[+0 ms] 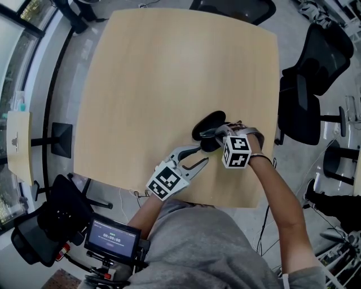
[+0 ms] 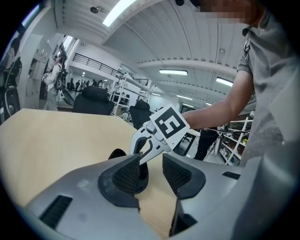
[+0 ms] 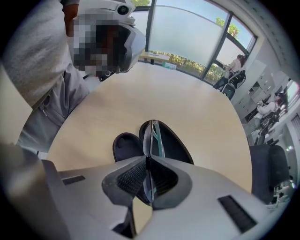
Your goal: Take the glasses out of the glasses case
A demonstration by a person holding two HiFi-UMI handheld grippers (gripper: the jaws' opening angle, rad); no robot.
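Note:
An open black glasses case [image 1: 206, 125] lies on the wooden table [image 1: 169, 73] near its front right corner. My right gripper [image 1: 218, 136] points steeply down over the case. Its pads are shut on the folded glasses [image 3: 151, 135], which show edge-on with clear lenses, a little above the case [image 3: 176, 145] and its lid [image 3: 124, 146]. My left gripper [image 1: 202, 157] lies low by the table's front edge, aimed at the case. Its jaws stand apart with bare table between them [image 2: 152, 171]. The case's end [image 2: 117, 153] sits just beyond the left pad.
Black office chairs [image 1: 316, 73] stand to the right of the table and another at the far edge [image 1: 234, 8]. A small device with a lit screen [image 1: 111, 237] hangs at the person's front left. The table's front edge runs just under the left gripper.

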